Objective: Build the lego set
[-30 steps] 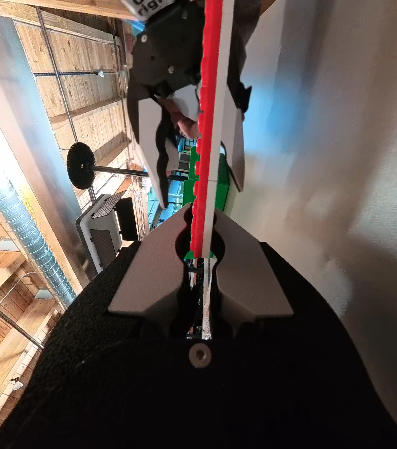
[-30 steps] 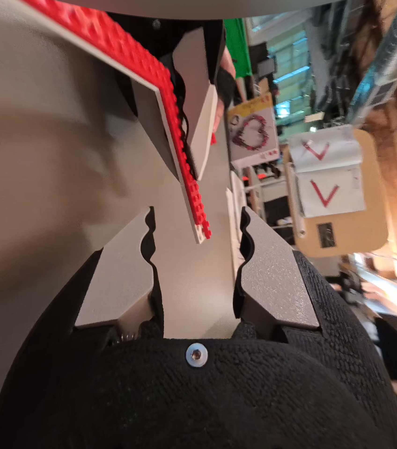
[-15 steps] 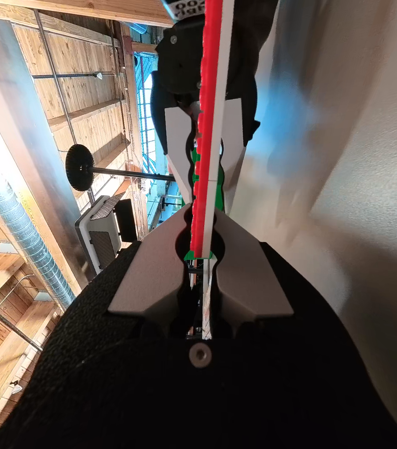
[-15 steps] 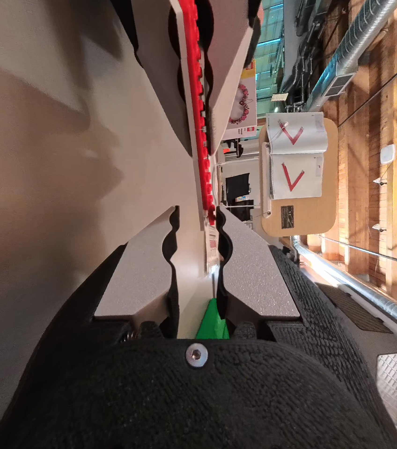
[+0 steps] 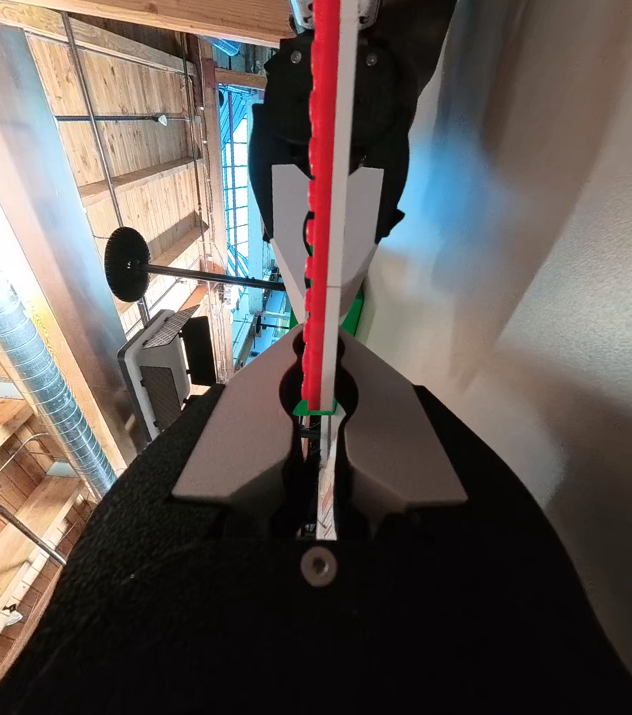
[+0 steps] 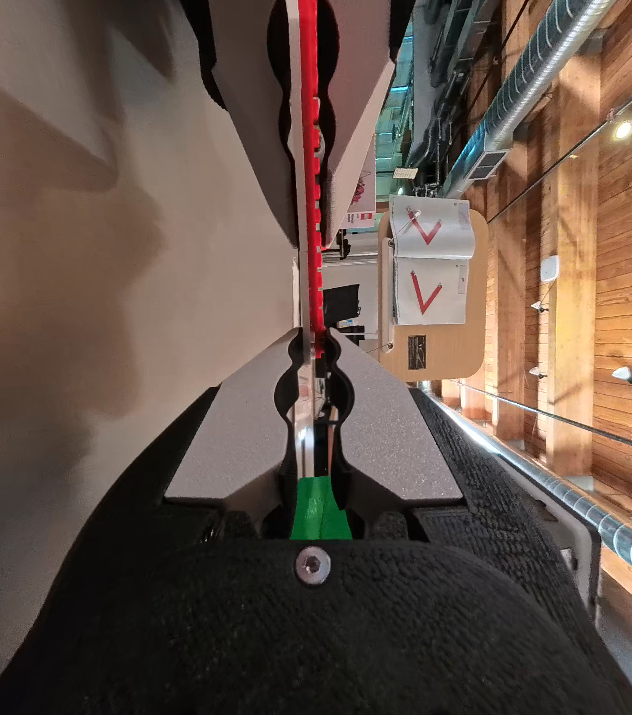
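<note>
A red studded Lego baseplate [image 5: 316,232] with a white backing is seen edge-on, held off the pale table [image 5: 539,348] between both grippers. My left gripper [image 5: 320,338] is shut on its near end. My right gripper [image 5: 322,305] faces it from the far side and pinches the same plate. In the right wrist view my right gripper [image 6: 316,336] is shut on the plate's [image 6: 312,193] end, and my left gripper [image 6: 310,243] clamps it just beyond. A green piece [image 6: 320,510] shows low between the right fingers and also behind the plate in the left wrist view [image 5: 353,313].
Both views are turned sideways. The pale table [image 6: 113,309] fills one side. Behind are wooden walls, a metal duct [image 5: 35,367], a black fan on a pole [image 5: 128,265] and a wooden board with paper sheets [image 6: 434,294]. The gap from one gripper's tips to the other's is roughly 5 cm.
My right gripper, open and off to one side a second ago, has lined up with the plate and closed on its free end. My left gripper has kept its hold.
</note>
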Demonstrator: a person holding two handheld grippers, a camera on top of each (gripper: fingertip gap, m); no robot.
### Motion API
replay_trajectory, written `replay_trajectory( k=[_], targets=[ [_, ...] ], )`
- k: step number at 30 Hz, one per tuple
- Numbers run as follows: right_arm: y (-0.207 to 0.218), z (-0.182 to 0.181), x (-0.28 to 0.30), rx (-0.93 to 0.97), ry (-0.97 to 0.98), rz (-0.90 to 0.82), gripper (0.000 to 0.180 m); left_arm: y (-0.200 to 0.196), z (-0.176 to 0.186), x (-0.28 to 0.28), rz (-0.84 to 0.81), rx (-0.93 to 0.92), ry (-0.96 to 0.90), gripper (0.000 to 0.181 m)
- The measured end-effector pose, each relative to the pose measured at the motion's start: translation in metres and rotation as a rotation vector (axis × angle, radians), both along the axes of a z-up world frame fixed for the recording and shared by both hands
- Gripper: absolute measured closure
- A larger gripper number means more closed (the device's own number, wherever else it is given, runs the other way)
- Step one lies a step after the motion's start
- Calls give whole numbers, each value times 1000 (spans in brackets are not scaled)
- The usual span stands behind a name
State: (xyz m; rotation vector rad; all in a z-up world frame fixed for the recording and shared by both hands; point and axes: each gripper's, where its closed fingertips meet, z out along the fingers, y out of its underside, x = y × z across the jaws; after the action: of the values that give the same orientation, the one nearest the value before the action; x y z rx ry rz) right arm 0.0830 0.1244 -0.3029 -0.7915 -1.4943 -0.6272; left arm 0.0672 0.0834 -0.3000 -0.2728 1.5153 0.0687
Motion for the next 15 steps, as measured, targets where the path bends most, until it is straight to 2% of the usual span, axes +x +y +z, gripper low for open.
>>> replay_trajectory(
  k=[10,15],
  targets=[
    [1,-7,1,25,-128,-10,175,1,-6,0,5,8,29,174],
    [3,-5,0,20,-90,15,174,4,-4,-1,15,-2,21,172]
  ],
)
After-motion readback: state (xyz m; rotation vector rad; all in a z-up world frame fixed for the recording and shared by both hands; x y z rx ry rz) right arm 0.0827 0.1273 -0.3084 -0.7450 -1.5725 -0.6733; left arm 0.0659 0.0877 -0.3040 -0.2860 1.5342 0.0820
